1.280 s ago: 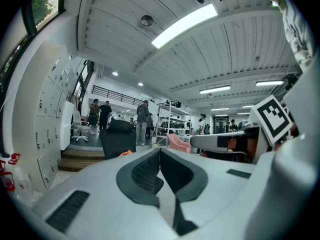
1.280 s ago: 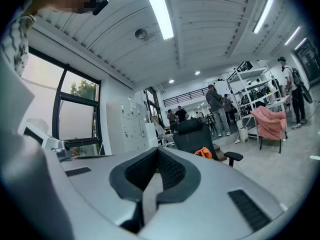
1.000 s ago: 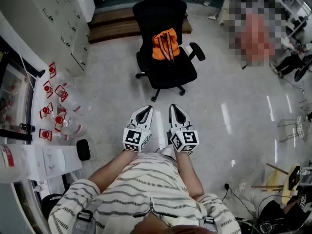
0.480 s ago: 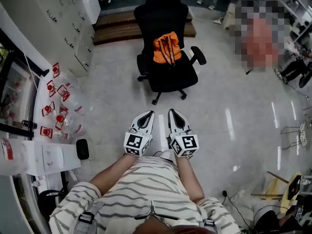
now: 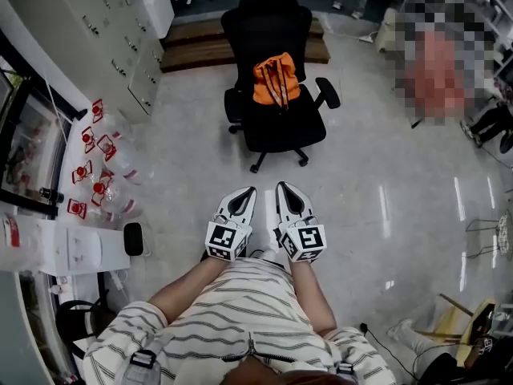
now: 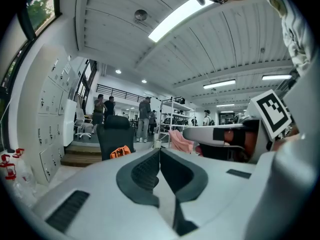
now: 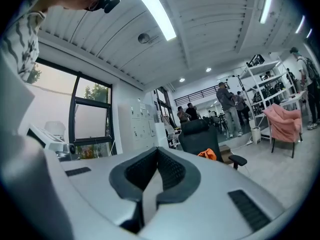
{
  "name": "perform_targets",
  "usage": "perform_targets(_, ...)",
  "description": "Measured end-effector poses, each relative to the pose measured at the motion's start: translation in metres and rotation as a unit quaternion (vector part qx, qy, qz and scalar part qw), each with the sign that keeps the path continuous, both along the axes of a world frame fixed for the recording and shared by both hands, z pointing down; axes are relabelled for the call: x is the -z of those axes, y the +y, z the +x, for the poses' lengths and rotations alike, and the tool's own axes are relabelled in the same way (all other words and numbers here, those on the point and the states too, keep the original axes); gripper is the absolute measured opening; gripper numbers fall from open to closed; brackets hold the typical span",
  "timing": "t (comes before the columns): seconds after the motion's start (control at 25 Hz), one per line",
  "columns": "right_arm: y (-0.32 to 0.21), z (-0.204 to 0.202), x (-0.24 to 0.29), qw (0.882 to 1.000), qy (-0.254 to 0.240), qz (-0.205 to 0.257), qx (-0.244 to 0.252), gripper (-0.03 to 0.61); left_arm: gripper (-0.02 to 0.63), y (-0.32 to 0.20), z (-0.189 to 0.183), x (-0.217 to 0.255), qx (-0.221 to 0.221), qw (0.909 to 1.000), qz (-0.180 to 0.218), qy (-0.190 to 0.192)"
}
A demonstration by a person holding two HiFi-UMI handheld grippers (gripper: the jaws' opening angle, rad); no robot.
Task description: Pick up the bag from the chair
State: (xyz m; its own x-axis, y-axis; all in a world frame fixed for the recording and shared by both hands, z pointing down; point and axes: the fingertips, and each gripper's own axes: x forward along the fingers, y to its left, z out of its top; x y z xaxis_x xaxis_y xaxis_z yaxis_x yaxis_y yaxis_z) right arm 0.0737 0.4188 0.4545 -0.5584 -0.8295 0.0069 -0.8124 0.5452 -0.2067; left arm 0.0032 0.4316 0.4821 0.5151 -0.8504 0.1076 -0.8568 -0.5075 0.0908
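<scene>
Orange bag [image 5: 276, 79] sits on black chair [image 5: 282, 128]. Left gripper [image 5: 248, 191] and right gripper [image 5: 282, 186] side by side, well apart from it, both jaws closed together, empty.

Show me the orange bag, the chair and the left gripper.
Bag [image 5: 276, 80]: head view, middle of its orange front.
Chair [image 5: 282, 127]: head view, bare seat in front of the bag.
Left gripper [image 5: 247, 192]: head view, between its fingertips.
</scene>
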Motion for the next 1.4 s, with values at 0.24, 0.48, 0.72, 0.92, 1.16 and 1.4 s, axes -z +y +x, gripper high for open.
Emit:
perform_targets(0.24, -0.008, 0.013, -0.012, 1.000, 0.002, -0.013, 0.001, 0.018, 0.023, -0.002, 0.011, -0.006, 0.006, 1.0000, -0.004, 0.001)
perform_targets(0.48, -0.022, 0.014, -0.020, 1.000, 0.008, -0.022, 0.015, 0.018, 0.023, -0.020, 0.016, -0.013, 0.014, 0.9998, -0.014, 0.001)
perform_targets(0.72, -0.055, 0.013, -0.020, 1.000, 0.018, -0.012, 0.022, 0.018, 0.023, -0.055, 0.015, -0.019, 0.018, 0.9996, -0.016, 0.013)
perform_targets(0.92, -0.089, 0.011, -0.022, 0.999, 0.022, -0.012, 0.024, 0.018, 0.023, -0.091, 0.016, -0.019, 0.015, 0.9997, -0.014, 0.014)
perform_targets(1.16, -0.148, 0.005, -0.020, 1.000, 0.021, -0.012, 0.018, 0.018, 0.023, -0.151, 0.006, -0.021, 0.013, 0.9996, -0.020, 0.016)
perform_targets(1.4, -0.208, -0.013, -0.013, 0.999, 0.025, -0.017, 0.009, 0.018, 0.023, -0.212, -0.010, -0.013, 0.004, 0.9995, -0.025, 0.017)
